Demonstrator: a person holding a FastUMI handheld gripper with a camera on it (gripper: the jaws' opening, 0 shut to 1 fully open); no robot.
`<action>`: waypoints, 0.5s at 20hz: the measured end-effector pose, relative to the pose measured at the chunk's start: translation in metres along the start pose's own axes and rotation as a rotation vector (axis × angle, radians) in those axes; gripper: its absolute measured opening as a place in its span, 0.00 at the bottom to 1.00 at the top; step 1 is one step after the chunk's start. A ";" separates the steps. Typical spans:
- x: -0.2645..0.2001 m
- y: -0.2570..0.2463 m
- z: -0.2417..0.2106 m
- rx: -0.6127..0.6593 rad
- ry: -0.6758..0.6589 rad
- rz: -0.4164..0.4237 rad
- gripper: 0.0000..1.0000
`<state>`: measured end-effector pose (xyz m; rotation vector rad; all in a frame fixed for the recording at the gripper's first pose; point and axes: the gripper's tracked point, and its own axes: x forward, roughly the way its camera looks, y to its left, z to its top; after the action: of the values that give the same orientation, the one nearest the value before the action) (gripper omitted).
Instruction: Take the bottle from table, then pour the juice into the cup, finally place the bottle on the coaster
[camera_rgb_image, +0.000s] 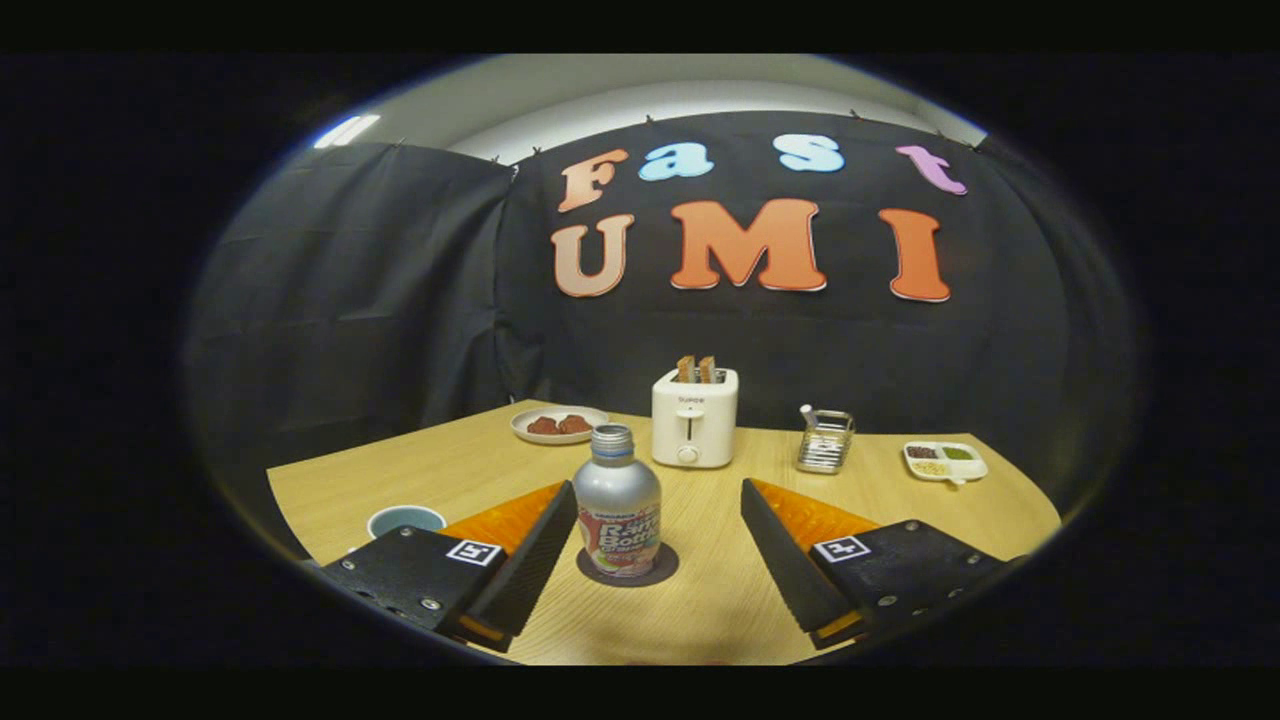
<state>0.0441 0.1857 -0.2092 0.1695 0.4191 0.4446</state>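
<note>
The gripper (658, 520) is held level above the light wooden table (720, 610), fingers spread wide and touching nothing. Between them, nearer the left finger, the silver metal bottle (617, 502) stands upright on the round dark coaster (628, 567), cap off. Its label carries printed lettering, too small to make out reliably. Outside the left finger sits the small blue cup (405, 520). Beyond the fingertips: a white two-slot toaster (694, 418) with bread inside, a white plate (558, 424) of brown food, a wire holder (825, 441) and a divided white dish (945, 461).
</note>
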 end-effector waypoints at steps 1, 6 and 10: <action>-0.008 -0.007 0.012 -0.013 -0.022 -0.025 0.97; -0.055 -0.032 0.073 -0.063 -0.138 -0.122 0.97; -0.092 -0.042 0.103 -0.074 -0.224 -0.173 0.97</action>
<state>0.0289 0.1001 -0.0938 0.1090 0.1944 0.2666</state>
